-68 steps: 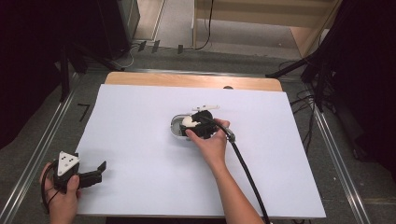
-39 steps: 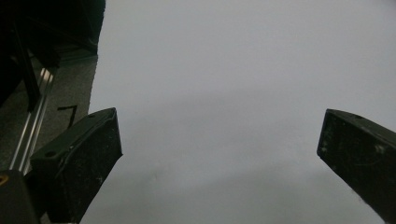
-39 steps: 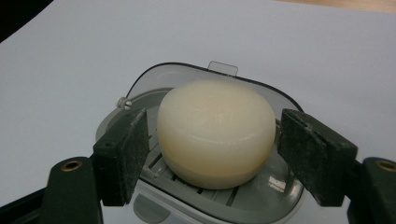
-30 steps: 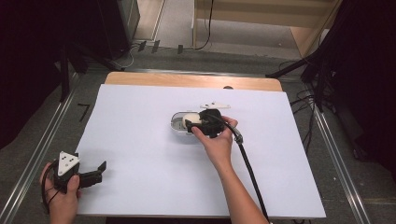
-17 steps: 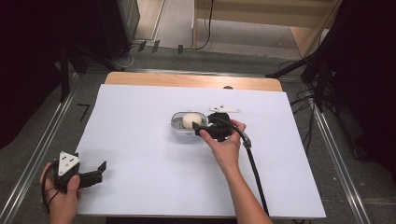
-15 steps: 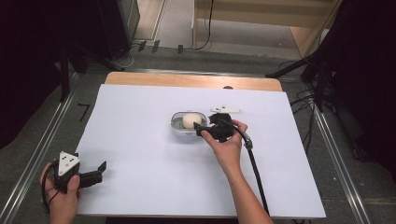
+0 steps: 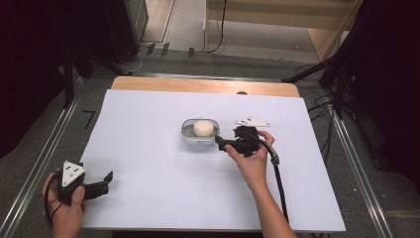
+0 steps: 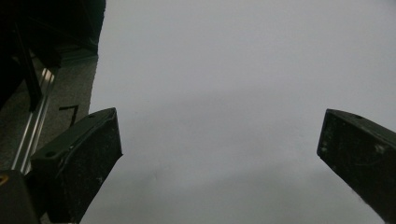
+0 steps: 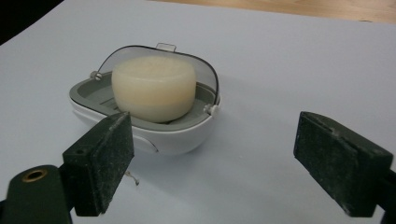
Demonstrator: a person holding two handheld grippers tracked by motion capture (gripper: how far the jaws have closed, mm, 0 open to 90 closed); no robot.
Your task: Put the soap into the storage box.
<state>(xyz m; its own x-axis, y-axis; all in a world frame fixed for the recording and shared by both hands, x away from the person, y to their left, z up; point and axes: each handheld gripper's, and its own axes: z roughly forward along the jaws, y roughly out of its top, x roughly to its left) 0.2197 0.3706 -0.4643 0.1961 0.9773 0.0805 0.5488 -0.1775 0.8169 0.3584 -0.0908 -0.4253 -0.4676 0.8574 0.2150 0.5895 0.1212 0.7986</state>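
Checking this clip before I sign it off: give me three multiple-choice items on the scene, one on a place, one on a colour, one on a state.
1. Where does the soap lie?
A. in the open dish
B. on the bare white sheet
C. between the right gripper's jaws

2. What colour is the soap?
A. blue
B. cream
C. black

3. How does the right gripper stand?
A. shut on the soap
B. shut on the lid
C. open, holding nothing

Key: 1 A, the soap sits in the dish, whose clear lid is up. 2 B, it shows pale cream in the right gripper view. 3 C, its jaws stand apart, short of the dish.
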